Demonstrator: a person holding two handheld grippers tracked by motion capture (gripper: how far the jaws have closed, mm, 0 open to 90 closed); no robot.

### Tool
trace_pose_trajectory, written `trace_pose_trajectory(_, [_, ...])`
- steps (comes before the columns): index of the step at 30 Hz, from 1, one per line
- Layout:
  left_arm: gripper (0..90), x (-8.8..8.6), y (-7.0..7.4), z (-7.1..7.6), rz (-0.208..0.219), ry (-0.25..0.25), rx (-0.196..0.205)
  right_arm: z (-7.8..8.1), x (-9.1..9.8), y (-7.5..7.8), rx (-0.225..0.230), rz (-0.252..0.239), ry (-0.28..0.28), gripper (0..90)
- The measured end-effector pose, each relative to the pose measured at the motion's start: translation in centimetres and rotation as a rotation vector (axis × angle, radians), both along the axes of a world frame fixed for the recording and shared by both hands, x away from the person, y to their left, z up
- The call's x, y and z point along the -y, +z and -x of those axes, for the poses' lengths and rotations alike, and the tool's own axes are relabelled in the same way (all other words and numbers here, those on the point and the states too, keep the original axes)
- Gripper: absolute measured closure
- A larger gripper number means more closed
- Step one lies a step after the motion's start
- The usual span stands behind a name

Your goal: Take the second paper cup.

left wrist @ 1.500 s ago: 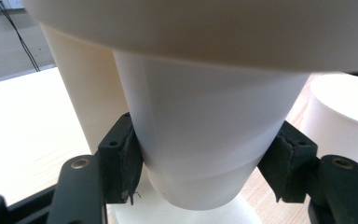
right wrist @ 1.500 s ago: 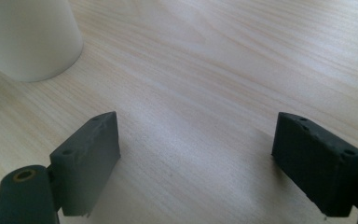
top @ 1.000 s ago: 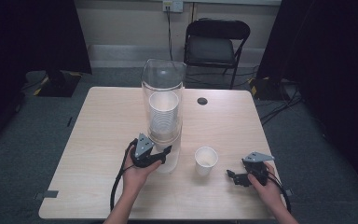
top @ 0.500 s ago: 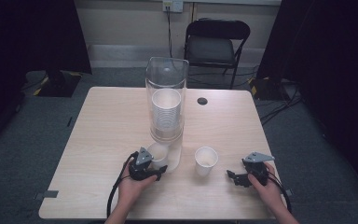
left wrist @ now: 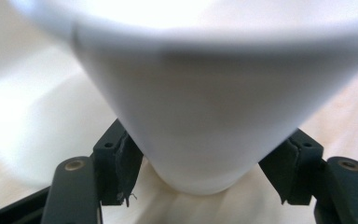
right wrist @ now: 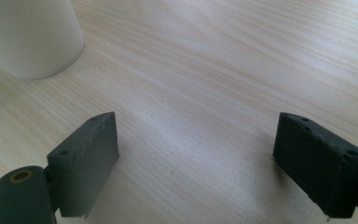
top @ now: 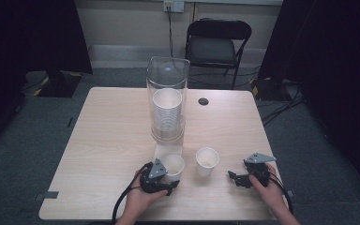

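Note:
A white paper cup (top: 173, 164) (left wrist: 200, 116) stands on the wooden table (top: 108, 140) just in front of a clear cup dispenser (top: 168, 75). My left gripper (top: 171, 175) (left wrist: 203, 161) is shut on the cup low down, with a pad pressing each side. Inside the dispenser sits a stack of white cups (top: 167, 112). A second paper cup (top: 207, 161) (right wrist: 28, 32) stands upright to the right. Further right, my right gripper (top: 236, 178) (right wrist: 196, 154) rests low over the table, open, with bare wood between its pads.
A small black round cap (top: 203, 101) lies on the table behind the dispenser. A black folding chair (top: 218, 42) stands beyond the table's far edge. Both hands come in over the near edge (top: 168, 219).
My left gripper has drawn back from the dispenser's base toward the near edge, bringing a cup with it. The right gripper and the second cup have stayed put.

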State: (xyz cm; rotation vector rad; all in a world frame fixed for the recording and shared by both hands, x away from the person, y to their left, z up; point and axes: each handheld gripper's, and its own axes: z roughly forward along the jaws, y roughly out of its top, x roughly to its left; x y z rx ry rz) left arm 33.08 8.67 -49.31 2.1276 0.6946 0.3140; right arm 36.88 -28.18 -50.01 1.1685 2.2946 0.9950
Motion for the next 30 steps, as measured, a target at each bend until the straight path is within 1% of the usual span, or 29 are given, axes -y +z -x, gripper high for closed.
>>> trace_pose_trajectory(1, [34.1,0.4,-0.1,0.2,-0.012,-0.016,-0.003,0.0,0.0,0.0,-0.001,0.0,0.0,13.1])
trace_pose_trajectory(2, [34.0,0.9,-0.2,0.4,-0.005,-0.032,-0.005,0.0,0.0,0.0,-0.003,-0.001,0.001,13.0])
trace_pose_trajectory(5, [33.8,1.7,-0.4,0.7,-0.008,-0.062,-0.012,0.0,0.0,0.0,-0.004,-0.001,0.002,13.0])
trace_pose_trajectory(6, [33.7,1.9,-0.5,0.7,-0.006,-0.062,-0.016,0.0,0.0,0.0,-0.004,-0.001,0.001,13.0])
trace_pose_trajectory(7, [33.7,2.0,-0.5,0.7,-0.013,-0.065,-0.025,0.0,0.0,0.0,-0.004,-0.002,0.001,12.9])
trace_pose_trajectory(8, [33.6,2.1,-0.5,0.7,-0.014,-0.066,-0.017,0.0,0.0,0.0,-0.004,-0.001,0.003,12.8])
trace_pose_trajectory(10, [33.6,2.2,-0.5,0.7,-0.015,-0.071,-0.015,-0.1,0.0,0.0,-0.004,-0.001,0.004,12.7])
trace_pose_trajectory(11, [33.5,2.2,-0.4,0.7,-0.029,-0.072,-0.02,-0.1,0.0,0.0,-0.004,-0.001,0.004,12.6])
trace_pose_trajectory(13, [33.4,2.4,-0.6,0.7,-0.012,-0.073,-0.016,-0.1,0.0,0.0,-0.004,-0.001,0.005,12.6])
trace_pose_trajectory(14, [33.3,2.4,-0.6,0.7,-0.025,-0.074,-0.011,-0.1,0.0,0.0,-0.004,-0.001,0.005,12.6])
trace_pose_trajectory(15, [33.2,2.5,-0.6,0.7,-0.028,-0.085,-0.006,-0.1,0.0,0.0,-0.004,-0.001,0.005,12.6])
trace_pose_trajectory(16, [33.1,2.5,-0.6,0.7,-0.026,-0.095,-0.013,-0.1,0.0,0.0,-0.004,-0.001,0.005,12.6])
trace_pose_trajectory(17, [33.0,2.5,-0.6,0.6,-0.033,-0.105,-0.017,-0.1,0.0,0.0,-0.004,-0.001,0.005,12.6])
trace_pose_trajectory(18, [32.8,2.6,-0.7,0.7,-0.026,-0.098,-0.024,-0.1,0.0,0.0,-0.004,-0.001,0.005,12.6])
trace_pose_trajectory(19, [31.3,2.6,-0.7,0.7,-0.047,-0.093,-0.028,-0.1,0.0,0.0,-0.004,-0.001,0.005,12.6])
trace_pose_trajectory(20, [27.8,2.6,-0.7,0.7,-0.056,-0.094,-0.033,-0.1,0.0,0.0,-0.004,-0.001,0.005,12.7])
trace_pose_trajectory(22, [26.2,2.5,-0.7,0.8,-0.05,-0.101,-0.035,-0.1,0.0,0.0,-0.004,-0.001,0.005,12.6])
trace_pose_trajectory(23, [25.3,2.4,-0.6,0.8,-0.064,-0.107,-0.038,-0.1,0.0,0.0,-0.004,-0.001,0.005,12.6])
trace_pose_trajectory(24, [24.1,2.4,-0.7,0.8,-0.058,-0.103,-0.036,-0.1,0.0,0.0,-0.004,-0.001,0.005,12.6])
trace_pose_trajectory(25, [22.9,2.4,-0.7,0.9,-0.042,-0.093,-0.043,-0.1,0.0,0.0,-0.004,-0.001,0.005,12.6])
trace_pose_trajectory(26, [22.2,2.1,-0.6,0.8,-0.068,-0.101,-0.046,-0.1,0.0,0.0,-0.004,-0.001,0.005,12.7])
trace_pose_trajectory(27, [22.2,1.9,-0.5,0.7,-0.063,-0.105,-0.045,-0.1,0.0,0.0,-0.004,-0.001,0.005,12.7])
trace_pose_trajectory(28, [22.2,1.6,-0.4,0.7,-0.067,-0.106,-0.045,-0.1,0.0,0.0,-0.004,-0.001,0.005,12.6])
trace_pose_trajectory(30, [22.0,0.9,-0.2,0.6,-0.046,-0.088,-0.05,-0.1,0.0,0.0,-0.004,-0.001,0.005,12.7])
